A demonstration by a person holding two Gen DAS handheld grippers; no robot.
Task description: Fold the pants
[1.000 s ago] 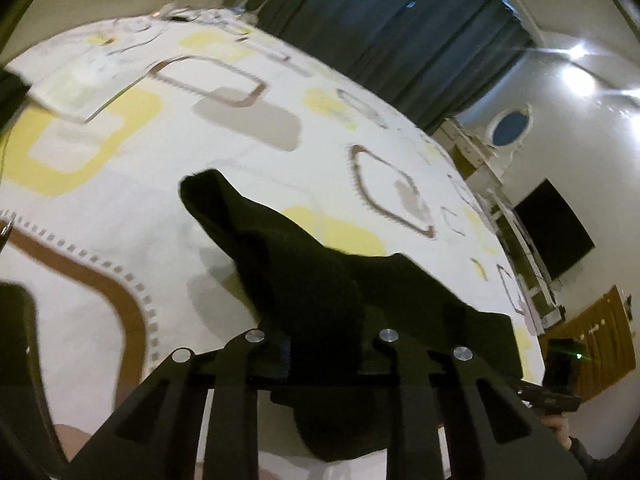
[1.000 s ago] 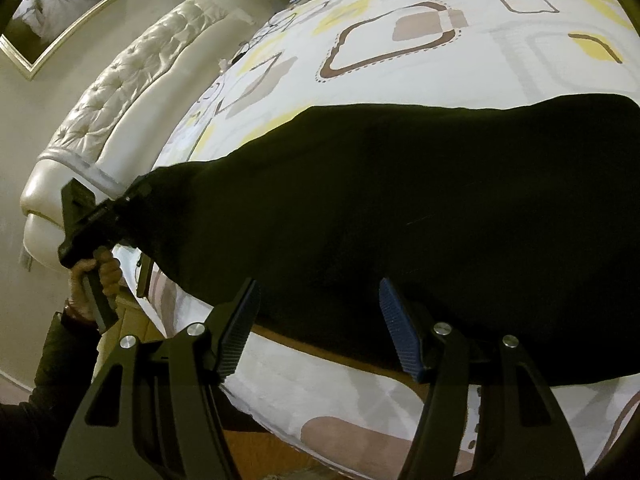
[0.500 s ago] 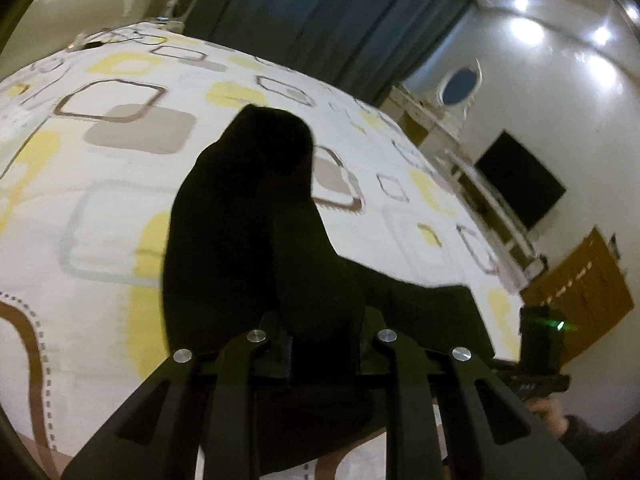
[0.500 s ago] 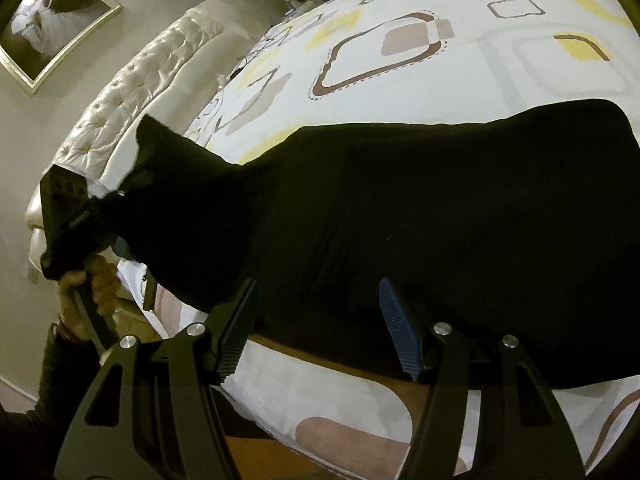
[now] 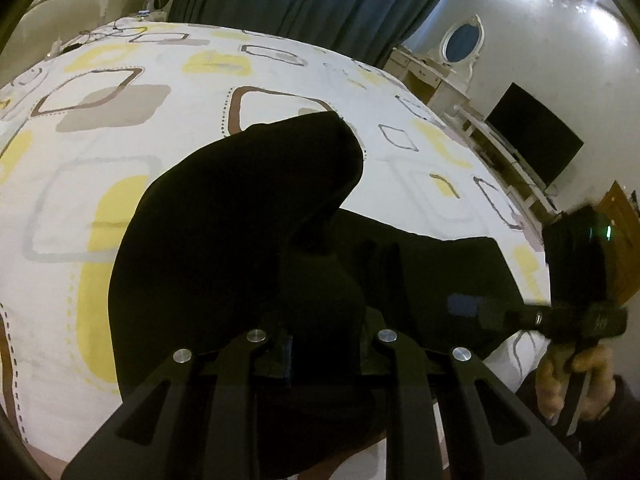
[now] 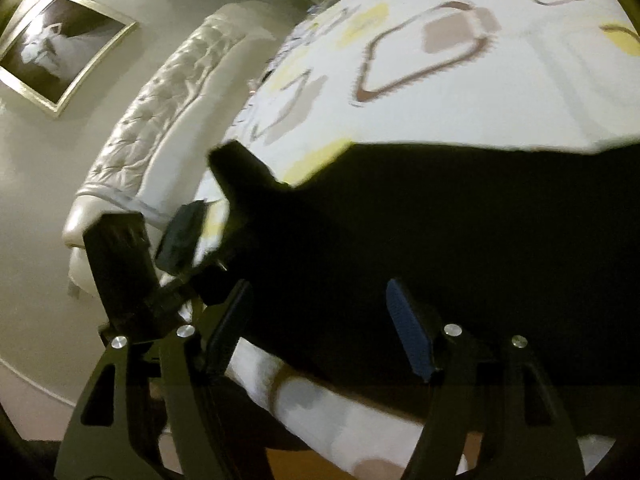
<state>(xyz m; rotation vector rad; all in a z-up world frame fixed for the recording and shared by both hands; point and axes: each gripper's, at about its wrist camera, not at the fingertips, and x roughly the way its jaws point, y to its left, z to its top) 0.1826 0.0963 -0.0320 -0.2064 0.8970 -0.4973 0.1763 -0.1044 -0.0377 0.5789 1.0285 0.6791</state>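
Black pants (image 5: 248, 216) lie on a bed with a white, yellow and brown patterned cover (image 5: 132, 92). My left gripper (image 5: 324, 344) is shut on one end of the pants and holds it lifted, so the cloth bulges up in a loop over the rest. In the right wrist view the pants (image 6: 460, 224) spread wide across the bed. My right gripper (image 6: 320, 324) is open and empty, just above the near edge of the pants. The left gripper (image 6: 200, 264) shows there at the left, holding the raised cloth end.
A padded white headboard (image 6: 148, 128) and a framed picture (image 6: 56, 48) are at the left. Dark curtains (image 5: 320, 4), a white dresser (image 5: 432, 76) and a dark TV (image 5: 532, 140) stand beyond the bed. The bed's edge (image 6: 340, 412) runs under my right gripper.
My left gripper has carried the held pants end up and towards the right gripper, folding the cloth over. The right gripper has stayed open and has come closer to the left.
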